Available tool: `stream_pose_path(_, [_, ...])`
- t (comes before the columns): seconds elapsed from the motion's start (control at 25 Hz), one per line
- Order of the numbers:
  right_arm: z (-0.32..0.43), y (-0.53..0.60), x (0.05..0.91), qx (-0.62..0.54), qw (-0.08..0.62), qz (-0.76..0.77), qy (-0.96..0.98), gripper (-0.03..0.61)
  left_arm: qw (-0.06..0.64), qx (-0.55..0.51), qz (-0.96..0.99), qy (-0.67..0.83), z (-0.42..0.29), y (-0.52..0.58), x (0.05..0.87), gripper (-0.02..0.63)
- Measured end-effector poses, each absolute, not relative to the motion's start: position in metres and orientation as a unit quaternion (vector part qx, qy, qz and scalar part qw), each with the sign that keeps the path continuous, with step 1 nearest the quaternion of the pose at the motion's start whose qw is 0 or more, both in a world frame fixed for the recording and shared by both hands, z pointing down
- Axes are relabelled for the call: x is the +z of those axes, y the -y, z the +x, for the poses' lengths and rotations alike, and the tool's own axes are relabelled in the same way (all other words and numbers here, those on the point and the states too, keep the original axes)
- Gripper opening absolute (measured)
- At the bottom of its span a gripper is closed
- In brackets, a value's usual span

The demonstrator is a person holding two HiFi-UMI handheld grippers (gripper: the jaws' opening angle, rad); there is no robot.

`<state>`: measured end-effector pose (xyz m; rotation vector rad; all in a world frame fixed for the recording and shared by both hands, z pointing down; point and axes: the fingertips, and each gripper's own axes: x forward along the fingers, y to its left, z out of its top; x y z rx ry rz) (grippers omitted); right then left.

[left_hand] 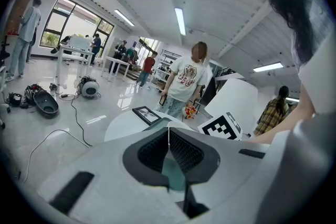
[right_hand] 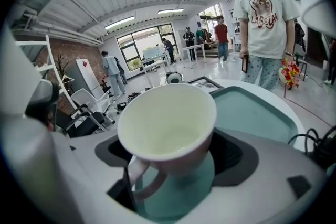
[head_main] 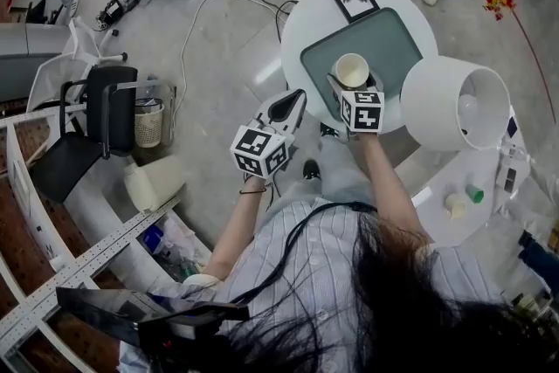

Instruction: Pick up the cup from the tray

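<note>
Now the right claw (head_main: 351,83) clamps the white cup (right_hand: 167,123) (tilted a touch) over the teal tray (right_hand: 252,113); left claw (left_hand: 169,152) pressed together, empty. Next, I'd judge: a steady lift clear.

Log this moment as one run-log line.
right claw: shut on cup | cup: tilted, over tray | left claw: shut, empty

Bright ceiling strip lights (left_hand: 180,21), fisheye-warped edges.

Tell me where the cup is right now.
Head view, right of centre: the cup is held in the right claw, over the green tray's near edge.
</note>
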<state>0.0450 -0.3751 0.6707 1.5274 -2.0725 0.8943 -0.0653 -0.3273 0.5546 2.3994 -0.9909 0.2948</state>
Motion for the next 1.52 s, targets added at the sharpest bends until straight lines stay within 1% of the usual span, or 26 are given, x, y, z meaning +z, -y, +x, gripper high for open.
stream_pose_path(0.4, [0.021,0.348,0.61,0.317,0.153,0.517,0.78,0.411,0.245,0.092,0.891,0.37,-0.075,0.298,0.537,0.015])
stream_pose_path(0.96, [-0.001,0.27,0.555,0.289,0.155,0.487,0.809,0.411,0.219,0.058,0.89,0.396,-0.099,0.243,0.503,0.015])
stream_pose_path(1.52, [-0.039,0.171,0.523,0.277,0.142,0.464,0.829,0.411,0.203,0.052,0.896,0.391,-0.119,0.147,0.496,0.015])
